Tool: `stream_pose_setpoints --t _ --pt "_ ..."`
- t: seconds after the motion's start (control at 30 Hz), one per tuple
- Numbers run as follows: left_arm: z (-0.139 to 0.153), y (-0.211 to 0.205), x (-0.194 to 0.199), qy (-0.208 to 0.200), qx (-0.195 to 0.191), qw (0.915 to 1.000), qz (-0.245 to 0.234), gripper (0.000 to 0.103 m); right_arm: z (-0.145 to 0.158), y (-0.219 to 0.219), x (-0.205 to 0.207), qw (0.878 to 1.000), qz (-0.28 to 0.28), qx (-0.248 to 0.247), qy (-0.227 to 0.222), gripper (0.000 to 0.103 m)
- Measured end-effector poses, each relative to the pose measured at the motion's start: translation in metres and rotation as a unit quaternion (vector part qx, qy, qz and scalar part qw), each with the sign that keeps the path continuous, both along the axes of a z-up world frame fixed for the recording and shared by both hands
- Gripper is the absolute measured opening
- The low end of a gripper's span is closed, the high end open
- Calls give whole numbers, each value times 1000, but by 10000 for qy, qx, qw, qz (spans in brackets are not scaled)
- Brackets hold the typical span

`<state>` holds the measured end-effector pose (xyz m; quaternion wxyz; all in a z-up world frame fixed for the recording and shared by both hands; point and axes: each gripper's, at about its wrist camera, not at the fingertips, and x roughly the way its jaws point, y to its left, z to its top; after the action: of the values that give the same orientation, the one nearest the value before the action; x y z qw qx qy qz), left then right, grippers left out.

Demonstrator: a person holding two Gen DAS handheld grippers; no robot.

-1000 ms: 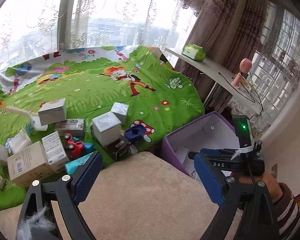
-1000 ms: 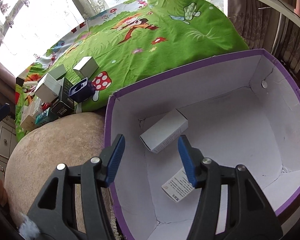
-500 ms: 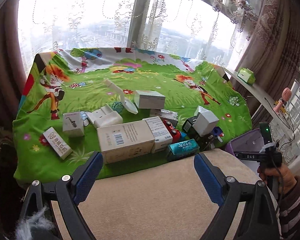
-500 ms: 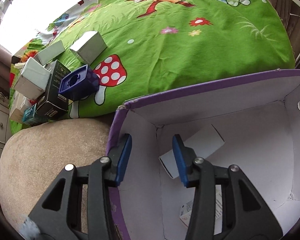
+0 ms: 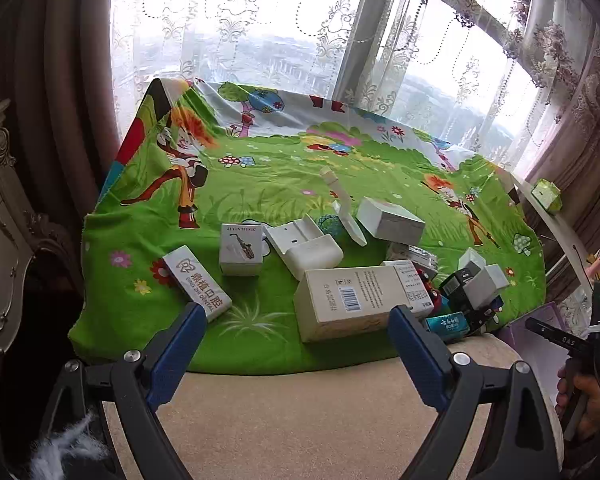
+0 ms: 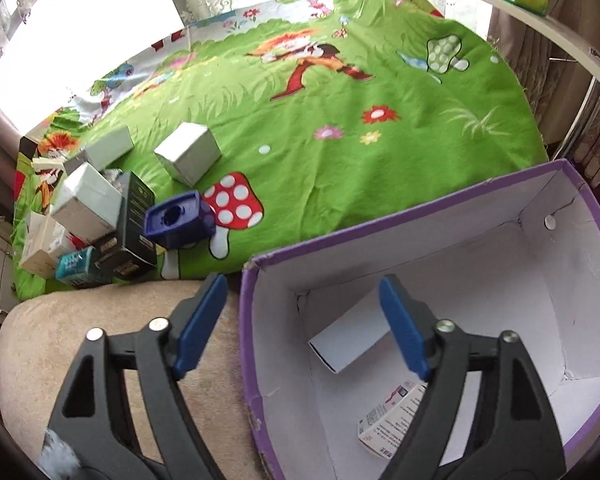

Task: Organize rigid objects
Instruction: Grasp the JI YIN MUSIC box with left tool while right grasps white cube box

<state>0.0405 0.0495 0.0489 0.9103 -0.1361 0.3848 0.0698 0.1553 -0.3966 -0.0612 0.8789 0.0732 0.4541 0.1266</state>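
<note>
- The left gripper (image 5: pixel 296 346) stood wide open with nothing between its blue pads, over the near edge of a beige cushion (image 5: pixel 320 408) and facing the green cartoon cloth (image 5: pixel 284 184).
- The right gripper (image 6: pixel 304 326) was opening, its jaws straddling the near-left wall of the purple box (image 6: pixel 432 204) without pressing on it; it held nothing.
- Inside that box lay a white carton (image 6: pixel 352 338) near the left corner and a flat printed packet (image 6: pixel 392 416) nearer the camera.
- The things left to sort sat in a cluster on the near part of the cloth: a large beige carton (image 5: pixel 348 300) just beyond the left gripper, a dental box (image 5: pixel 198 282) to its left, a small saxophone box (image 5: pixel 241 249) farther back, and white boxes, a teal box (image 5: pixel 447 323) and dark boxes to the right.
- The large beige carton looked like light, stiff cardboard, probably crushable under a hard squeeze. I would judge its short width the best place to take hold, pads flat on the two long faces.
- The dental box looked narrow and smooth, perhaps a little slippery, so a grip across its middle seemed safest.
</note>
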Motion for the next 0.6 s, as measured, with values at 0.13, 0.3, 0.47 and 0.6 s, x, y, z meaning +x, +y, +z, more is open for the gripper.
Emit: stream_pose_setpoints --t 0.13,0.3,0.47,0.6 --pt "-6 15 18 161 208 9995 181 94 22 18 -4 9992 252 112 -284 86" --pt "-22 27 46 447 404 9979 220 93 47 56 -12 9951 669 155 -705 86" --pt "-39 38 72 732 220 9969 210 87 60 89 -19 9892 1076 54 -990 89" --pt "-43 41 85 804 351 9958 247 86 62 114 -17 9862 1299 -50 -1023 90"
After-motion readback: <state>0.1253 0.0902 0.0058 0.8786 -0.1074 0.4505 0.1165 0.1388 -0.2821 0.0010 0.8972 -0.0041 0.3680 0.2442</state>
